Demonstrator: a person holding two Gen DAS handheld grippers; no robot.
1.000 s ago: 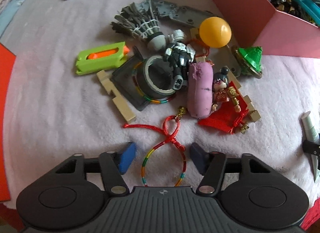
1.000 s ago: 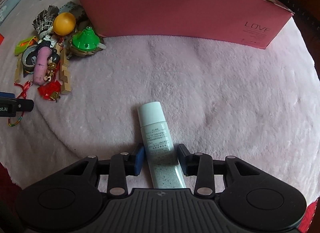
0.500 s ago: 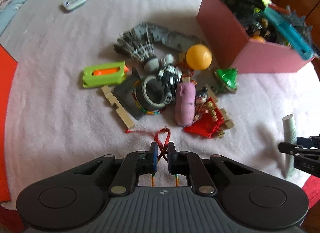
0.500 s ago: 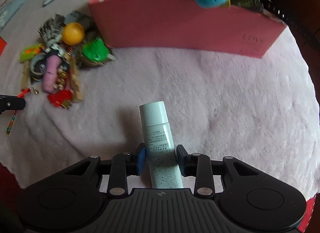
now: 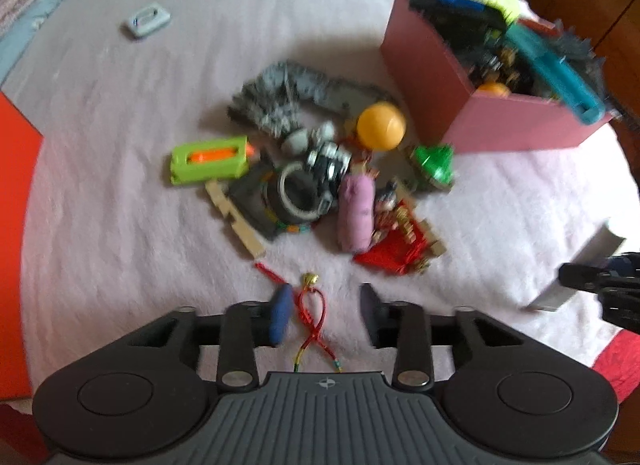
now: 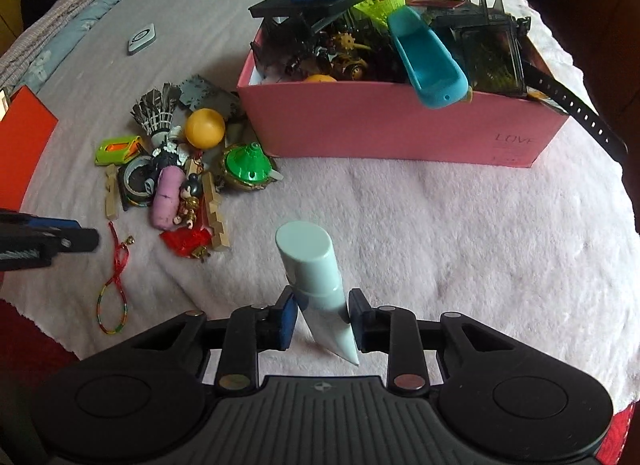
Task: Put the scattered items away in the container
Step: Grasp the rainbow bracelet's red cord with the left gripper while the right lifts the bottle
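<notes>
Right gripper (image 6: pixel 322 319) is mine to start with: its jaws are closing on the pale tube (image 6: pixel 316 281), pinching it near the crimped tail so the capped end juts forward and up, clear of the fuzzy white blanket (image 6: pixel 460 233). I hold it low on the body so that, as I judge it, the heavy cap end can go over the box wall first.

My left gripper (image 5: pixel 324 313) hangs with its jaws apart and opening; nothing is pressed between the pads. Under it the red cord bracelet (image 5: pixel 314 315) lies slack on the blanket, its loop just beside the left pad, not caught. From the right wrist view it lies flat with its rainbow-coloured loop toward me, so I judge it needs another pinch, probably at the knot where the cord is thickest.

Just past it sits the heap of scattered things: red tassel charm (image 6: pixel 186 241), pink roll (image 6: pixel 166 197), wooden pieces, tape roll (image 5: pixel 298 193), green top (image 6: pixel 246 165), orange ball (image 6: pixel 205 128), shuttlecock (image 6: pixel 158 111).

Farthest, the pink box (image 6: pixel 400 125) stands already heaped above its rim, so the tube will likely have to rest on top of the load.
</notes>
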